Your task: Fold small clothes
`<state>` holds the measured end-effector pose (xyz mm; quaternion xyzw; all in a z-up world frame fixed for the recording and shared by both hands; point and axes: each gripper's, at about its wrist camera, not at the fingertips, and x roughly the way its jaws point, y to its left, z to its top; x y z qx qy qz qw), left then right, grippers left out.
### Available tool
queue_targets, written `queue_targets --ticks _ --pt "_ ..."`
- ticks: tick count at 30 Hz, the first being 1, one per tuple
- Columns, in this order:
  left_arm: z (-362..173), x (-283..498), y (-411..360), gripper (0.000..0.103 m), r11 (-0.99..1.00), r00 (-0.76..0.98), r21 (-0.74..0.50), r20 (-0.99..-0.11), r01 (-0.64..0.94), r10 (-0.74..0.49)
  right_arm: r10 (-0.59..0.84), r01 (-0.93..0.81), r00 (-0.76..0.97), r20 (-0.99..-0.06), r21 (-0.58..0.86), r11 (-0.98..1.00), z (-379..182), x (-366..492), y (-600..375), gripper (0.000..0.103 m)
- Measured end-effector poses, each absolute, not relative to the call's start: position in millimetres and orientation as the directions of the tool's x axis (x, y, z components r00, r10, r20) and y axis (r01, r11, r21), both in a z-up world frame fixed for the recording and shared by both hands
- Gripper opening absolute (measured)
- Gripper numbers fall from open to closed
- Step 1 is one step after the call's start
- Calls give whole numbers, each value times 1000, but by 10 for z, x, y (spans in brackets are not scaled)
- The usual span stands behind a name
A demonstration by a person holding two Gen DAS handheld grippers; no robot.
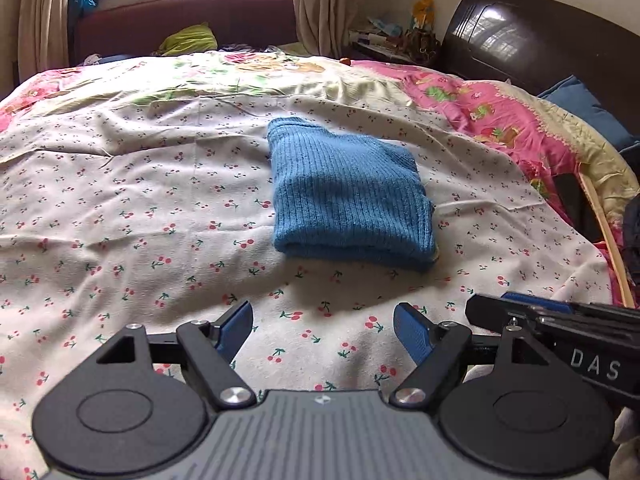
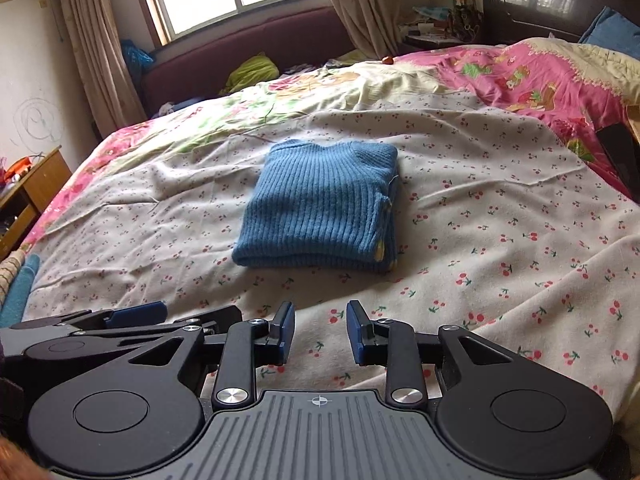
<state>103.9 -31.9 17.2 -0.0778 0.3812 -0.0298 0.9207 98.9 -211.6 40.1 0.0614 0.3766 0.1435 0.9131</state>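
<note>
Now the folded blue sweater [image 1: 348, 196] is left on the cherry-print sheet [image 1: 120, 200], well apart from the left gripper [image 1: 323, 332] and the right gripper [image 2: 321, 332], whose jaws are kept open and empty.

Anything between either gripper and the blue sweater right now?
Nothing visible. Only bare cherry-print sheet lies between the open left gripper and the folded sweater, and likewise for the open right gripper.

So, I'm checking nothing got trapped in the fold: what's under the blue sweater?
The folded blue knit sweater lies on the cherry-print sheet. A bit of yellow peeks out at its right edge. The cloth directly beneath and anything between the layers is covered.
</note>
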Motion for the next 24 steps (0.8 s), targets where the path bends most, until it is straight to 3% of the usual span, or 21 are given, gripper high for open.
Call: queue_targets --ticks 11,24 --pt "282 918 -335 88 989 721 -149 -686 -8 -97 307 -221 693 -652 213 952 526 827 -2102 31" --pt "167 940 -355 89 992 669 -123 -740 -31 -71 298 -181 659 -690 239 954 366 842 -2122 36"
